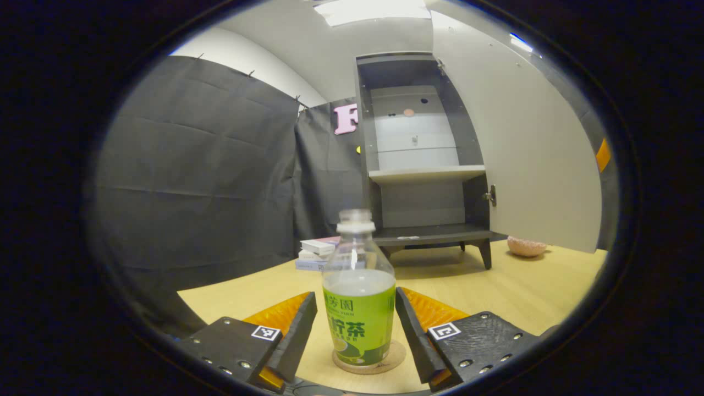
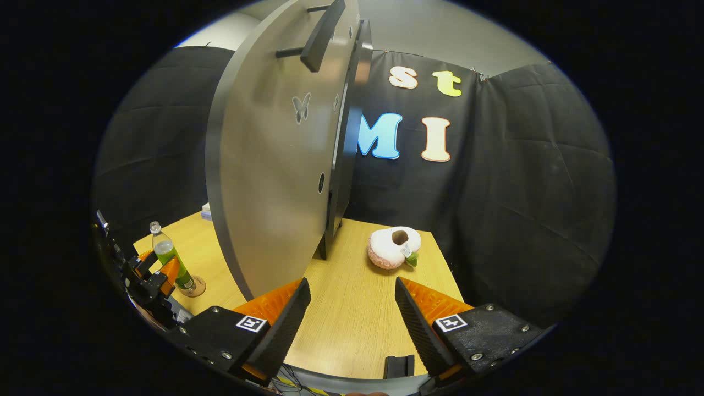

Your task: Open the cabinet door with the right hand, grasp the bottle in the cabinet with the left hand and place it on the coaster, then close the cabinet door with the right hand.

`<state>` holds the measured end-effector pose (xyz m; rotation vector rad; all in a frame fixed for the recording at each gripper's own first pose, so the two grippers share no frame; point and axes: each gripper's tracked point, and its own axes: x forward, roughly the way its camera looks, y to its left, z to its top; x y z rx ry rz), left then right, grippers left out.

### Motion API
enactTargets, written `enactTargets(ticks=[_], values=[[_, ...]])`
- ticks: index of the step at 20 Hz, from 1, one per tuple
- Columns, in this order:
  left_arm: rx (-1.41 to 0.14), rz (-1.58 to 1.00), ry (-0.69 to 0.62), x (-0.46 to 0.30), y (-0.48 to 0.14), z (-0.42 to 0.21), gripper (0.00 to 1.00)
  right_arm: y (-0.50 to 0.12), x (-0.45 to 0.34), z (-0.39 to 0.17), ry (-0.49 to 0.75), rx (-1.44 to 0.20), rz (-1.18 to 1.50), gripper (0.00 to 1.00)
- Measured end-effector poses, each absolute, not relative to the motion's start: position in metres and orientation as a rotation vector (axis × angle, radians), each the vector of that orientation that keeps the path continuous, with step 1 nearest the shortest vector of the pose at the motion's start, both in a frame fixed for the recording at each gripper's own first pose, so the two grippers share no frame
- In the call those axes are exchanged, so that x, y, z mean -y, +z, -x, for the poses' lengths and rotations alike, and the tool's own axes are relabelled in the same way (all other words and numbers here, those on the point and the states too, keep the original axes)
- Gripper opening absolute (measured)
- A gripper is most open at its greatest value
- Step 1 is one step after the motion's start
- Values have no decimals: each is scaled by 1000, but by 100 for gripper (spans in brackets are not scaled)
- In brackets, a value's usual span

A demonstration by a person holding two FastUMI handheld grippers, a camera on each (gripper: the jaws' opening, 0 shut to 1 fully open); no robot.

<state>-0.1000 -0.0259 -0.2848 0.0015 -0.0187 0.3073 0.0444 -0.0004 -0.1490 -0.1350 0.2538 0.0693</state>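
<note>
On the coaster (image 1: 370, 363) stands the bottle (image 1: 358, 297), left gripper (image 1: 356, 324) spread wide around it, not touching. Right gripper (image 2: 352, 319) gapes empty beside the open cabinet door (image 2: 275, 165).

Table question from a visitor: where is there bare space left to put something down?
Bare wood lies between the cabinet door and the plush donut, running toward the right gripper. More lies between the cabinet's feet and the bottle. Crowded spots: the coaster under the bottle, flanked by the left gripper, and the books.
</note>
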Motion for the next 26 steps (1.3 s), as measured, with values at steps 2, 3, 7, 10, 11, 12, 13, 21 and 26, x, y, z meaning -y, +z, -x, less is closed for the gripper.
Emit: enactTargets(ticks=[2,3,7,10,11,12,13,21,26], values=[[28,-3,314,24,-261,106,79,-147,3,-45,61,-247,129,95],[32,-3,312,25,-247,110,82,-141,7,-46,49,-238,136,95],[28,-5,288,27,-179,127,84,-110,10,-47,41,-179,89,95],[43,38,273,30,-114,134,82,-74,26,-50,8,-120,7,95],[60,19,291,24,-87,140,85,-61,34,-52,-11,-96,-24,95],[73,12,281,23,-63,143,84,-47,43,-54,-35,-72,-52,95],[80,14,257,27,-42,145,85,-33,51,-58,-53,-48,-82,95],[138,-20,211,53,59,152,81,46,30,-67,56,26,-245,94],[75,-25,142,47,49,115,81,64,2,-49,69,45,-142,94]])
